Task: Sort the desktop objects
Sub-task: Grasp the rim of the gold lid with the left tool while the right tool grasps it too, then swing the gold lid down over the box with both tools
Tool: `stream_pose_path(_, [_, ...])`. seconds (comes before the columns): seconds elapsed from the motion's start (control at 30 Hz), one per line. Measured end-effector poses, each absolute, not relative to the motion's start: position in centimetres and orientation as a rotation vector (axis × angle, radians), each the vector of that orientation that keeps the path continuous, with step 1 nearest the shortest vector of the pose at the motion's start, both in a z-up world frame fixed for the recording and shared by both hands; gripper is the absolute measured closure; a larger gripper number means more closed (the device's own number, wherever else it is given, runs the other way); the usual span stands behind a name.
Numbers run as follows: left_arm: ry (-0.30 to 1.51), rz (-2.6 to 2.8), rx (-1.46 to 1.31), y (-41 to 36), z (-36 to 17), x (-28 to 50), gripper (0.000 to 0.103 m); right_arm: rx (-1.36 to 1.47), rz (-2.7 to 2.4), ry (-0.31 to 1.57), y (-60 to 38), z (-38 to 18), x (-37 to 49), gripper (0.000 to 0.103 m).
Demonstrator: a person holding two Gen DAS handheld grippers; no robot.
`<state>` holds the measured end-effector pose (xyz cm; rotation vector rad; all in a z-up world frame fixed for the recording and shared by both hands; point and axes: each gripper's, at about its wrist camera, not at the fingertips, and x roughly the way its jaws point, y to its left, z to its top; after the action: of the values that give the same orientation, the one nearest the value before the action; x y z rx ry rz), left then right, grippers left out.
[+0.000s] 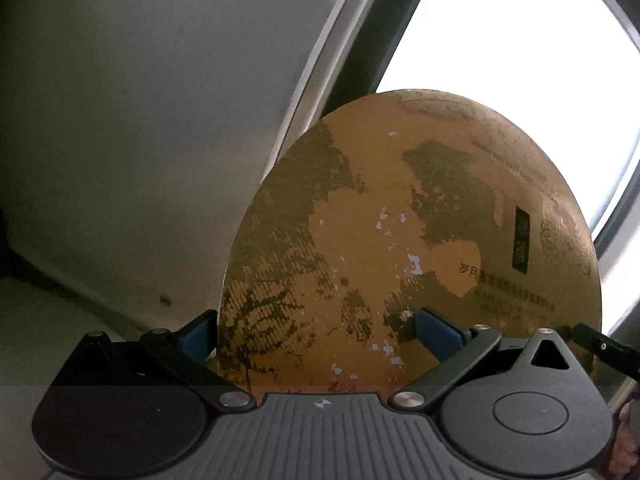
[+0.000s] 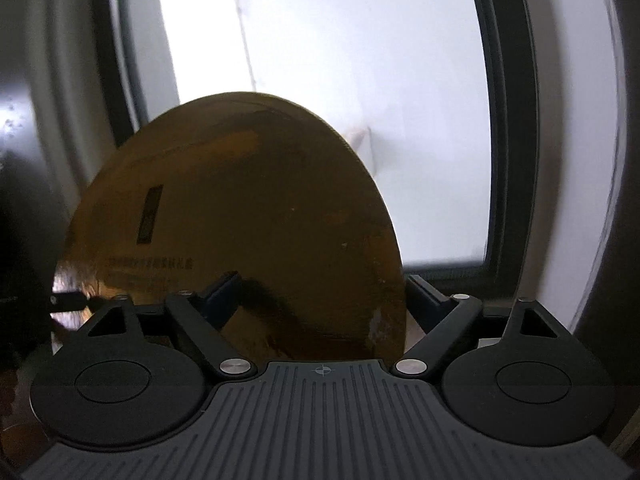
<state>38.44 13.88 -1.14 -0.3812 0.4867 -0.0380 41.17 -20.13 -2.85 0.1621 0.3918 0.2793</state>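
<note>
bright window [image 2: 328, 100] behind gold disc [image 1: 400, 240], both claws.

My left wrist camera looks forward along my fingers [image 1: 436, 330] and tilts upward, toward a pale wall [image 1: 140, 120] and a bright window [image 1: 520, 40]. My right wrist camera faces that window [image 2: 340, 100] more squarely. Both sit very close to the same round golden disc [image 1: 400, 220] [image 2: 240, 220], seen from opposite faces.

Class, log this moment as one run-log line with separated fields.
object: gold disc | left gripper: shut on disc edge | right gripper: shut on disc edge | disc: upright, lifted, facing window
</note>
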Motion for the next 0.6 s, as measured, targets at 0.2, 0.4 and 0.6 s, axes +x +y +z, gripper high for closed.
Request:
stream_pose_path(0.2, [0.401,-0.024,-0.345,13.5,4.4,34.1,0.001,0.130,0.291,0.300,-20.6,1.9,36.7,0.018])
stream_pose_path(0.4, [0.378,0.008,-0.311,12.5,8.9,27.7,0.001,0.101,0.318,0.256,-21.0,6.4,30.2,0.020])
stream_pose_path(0.6, [0.422,0.020,-0.329,10.8,10.5,21.0,0.001,0.082,0.316,0.272,-22.1,9.3,22.8,0.020])
